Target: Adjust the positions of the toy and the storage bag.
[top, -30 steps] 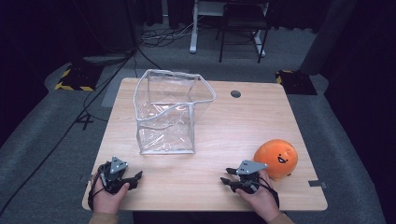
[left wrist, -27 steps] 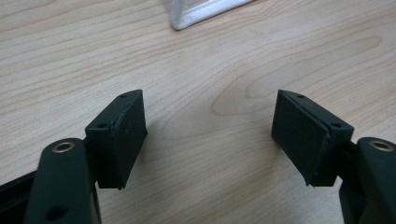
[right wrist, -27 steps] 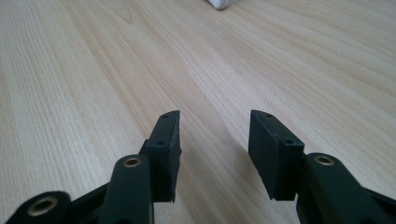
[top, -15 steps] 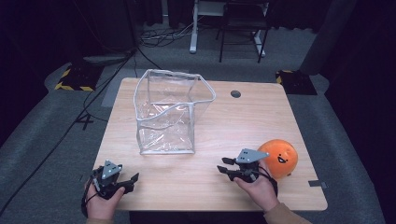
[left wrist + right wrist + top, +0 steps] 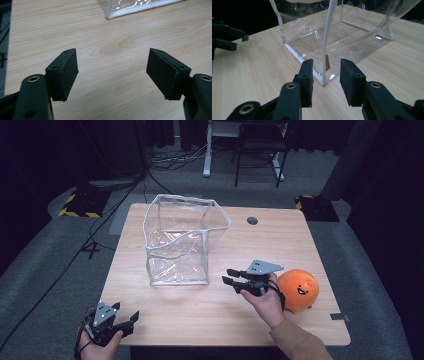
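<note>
A clear plastic box-shaped bag with white edging [image 5: 182,242] stands upright and open-topped on the light wooden table [image 5: 320,240], toward the table's 11 o'clock part. Its near right corner is seen just ahead of the right gripper [image 5: 231,276], at that gripper's 9 o'clock in the high view; in the right gripper view the white corner seam [image 5: 327,42] is lined up between the jaws, which are parted narrowly with nothing held. An orange ball with a smiling face [image 5: 298,290] lies just beside the right hand [image 5: 265,301], at its 3 o'clock. The left gripper [image 5: 125,321] is held at the table's 7 o'clock corner, well apart from the bag, jaws wide apart and empty. Grey carpet, black cables and a chair base are seen beyond the table.
</note>
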Tool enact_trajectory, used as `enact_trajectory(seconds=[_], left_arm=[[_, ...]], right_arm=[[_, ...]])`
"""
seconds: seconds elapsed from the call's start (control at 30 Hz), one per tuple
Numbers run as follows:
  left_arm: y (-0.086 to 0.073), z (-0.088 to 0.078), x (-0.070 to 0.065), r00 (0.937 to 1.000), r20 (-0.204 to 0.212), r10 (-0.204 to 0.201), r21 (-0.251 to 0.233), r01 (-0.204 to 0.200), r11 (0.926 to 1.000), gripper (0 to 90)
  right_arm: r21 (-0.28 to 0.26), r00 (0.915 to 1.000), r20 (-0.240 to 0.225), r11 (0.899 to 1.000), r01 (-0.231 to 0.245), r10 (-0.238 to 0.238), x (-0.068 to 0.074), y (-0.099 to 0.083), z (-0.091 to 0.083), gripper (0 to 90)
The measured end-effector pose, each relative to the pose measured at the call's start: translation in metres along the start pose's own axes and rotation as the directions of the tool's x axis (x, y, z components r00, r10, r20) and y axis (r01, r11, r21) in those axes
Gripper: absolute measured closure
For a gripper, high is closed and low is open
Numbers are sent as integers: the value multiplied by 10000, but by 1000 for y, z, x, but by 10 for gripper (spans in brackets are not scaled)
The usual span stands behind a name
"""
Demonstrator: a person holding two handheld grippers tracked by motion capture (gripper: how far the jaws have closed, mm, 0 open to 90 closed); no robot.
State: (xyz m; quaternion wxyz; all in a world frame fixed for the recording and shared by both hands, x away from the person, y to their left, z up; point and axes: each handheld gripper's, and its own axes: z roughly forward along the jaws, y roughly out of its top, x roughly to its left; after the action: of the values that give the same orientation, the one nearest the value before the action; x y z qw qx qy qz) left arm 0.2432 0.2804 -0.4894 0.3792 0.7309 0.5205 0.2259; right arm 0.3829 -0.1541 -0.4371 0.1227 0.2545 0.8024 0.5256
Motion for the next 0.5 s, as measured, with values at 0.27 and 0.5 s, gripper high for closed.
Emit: enact_trajectory(seconds=[0.27,0.5], left_arm=[[0,-1,2,10000,-63,-77,-48,77,10000,261],[3,4,1,10000,50,33,37,-33,10000,262]], right_arm=[[124,9993,146,9993,354,-356,-2,19,20,628],[186,9982,277,9985,524,-529,-6,34,38,604]])
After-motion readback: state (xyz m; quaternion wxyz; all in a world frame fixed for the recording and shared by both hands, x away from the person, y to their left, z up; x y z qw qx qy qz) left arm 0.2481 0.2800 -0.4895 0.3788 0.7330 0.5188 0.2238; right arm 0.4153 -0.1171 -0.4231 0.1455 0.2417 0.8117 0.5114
